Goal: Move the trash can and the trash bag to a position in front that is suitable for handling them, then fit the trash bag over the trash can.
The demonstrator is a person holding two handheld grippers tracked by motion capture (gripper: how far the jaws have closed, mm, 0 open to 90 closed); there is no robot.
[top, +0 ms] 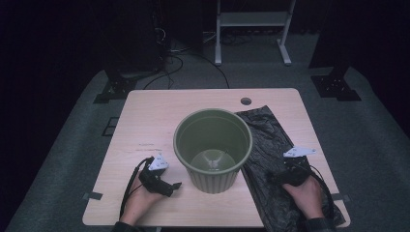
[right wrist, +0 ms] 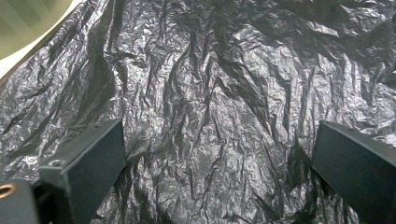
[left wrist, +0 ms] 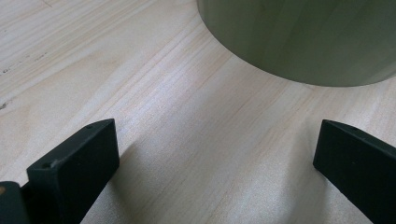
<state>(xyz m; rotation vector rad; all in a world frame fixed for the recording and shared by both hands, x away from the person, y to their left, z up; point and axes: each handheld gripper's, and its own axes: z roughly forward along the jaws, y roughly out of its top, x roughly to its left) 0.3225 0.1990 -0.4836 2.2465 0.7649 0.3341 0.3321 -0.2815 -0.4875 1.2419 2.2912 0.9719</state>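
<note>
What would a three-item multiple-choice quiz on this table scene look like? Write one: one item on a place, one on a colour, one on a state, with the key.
1. Where does the black plastic bag lie?
A. inside the bin
B. flat on the table, right of the bin
C. on the floor

2. What colour is the bin?
A. olive green
B. red
C. white

3. How do the right gripper jaws stand?
A. shut on the bag
B. shut on the bin's rim
C. open above the bag

Key: 1 B, the high view shows it spread beside the bin; 2 A, its ribbed wall is green; 3 C, crinkled plastic shows between the parted jaws.
</note>
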